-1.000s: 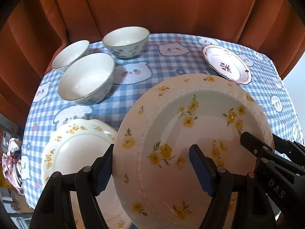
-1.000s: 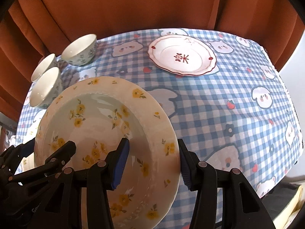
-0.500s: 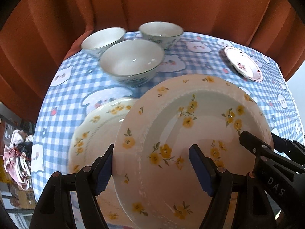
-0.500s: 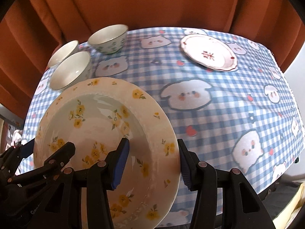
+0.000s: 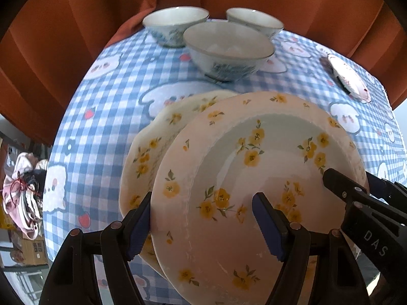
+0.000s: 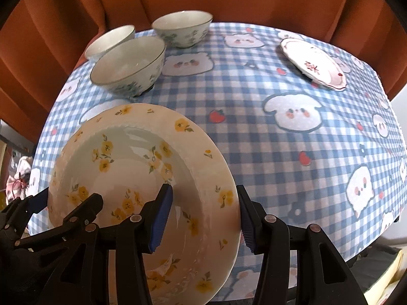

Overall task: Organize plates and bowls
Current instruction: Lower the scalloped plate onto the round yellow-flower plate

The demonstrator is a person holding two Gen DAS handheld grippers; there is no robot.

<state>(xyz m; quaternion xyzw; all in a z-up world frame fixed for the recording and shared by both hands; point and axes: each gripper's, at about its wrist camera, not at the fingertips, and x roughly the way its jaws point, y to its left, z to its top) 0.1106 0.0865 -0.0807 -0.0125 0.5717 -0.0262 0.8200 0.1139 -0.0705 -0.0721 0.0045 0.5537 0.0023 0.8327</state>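
Note:
I hold a deep plate with yellow flowers (image 5: 254,178) (image 6: 132,157) tilted above the table, with both grippers on it. My left gripper (image 5: 203,228) is shut on its left rim, one pad outside and one inside the well. On the plate's right rim my right gripper (image 6: 203,218) is shut. A matching flowered plate (image 5: 152,139) lies on the cloth right under the held one, mostly hidden by it. Three white bowls with blue-green patterns stand behind: a large one (image 5: 229,50) (image 6: 127,63) and two smaller ones (image 5: 175,25) (image 5: 254,20).
A small white plate with red markings (image 5: 348,78) (image 6: 313,63) lies at the far right. The blue checked tablecloth (image 6: 279,152) covers the table, and orange curtains hang close behind it. Off the left edge, lower down, sits a bundle of cloth (image 5: 23,190).
Both grippers have carried the held plate leftward and slightly down across the table. It now hangs over the matching plate, and the bowls stand closer ahead. Neither grip has changed.

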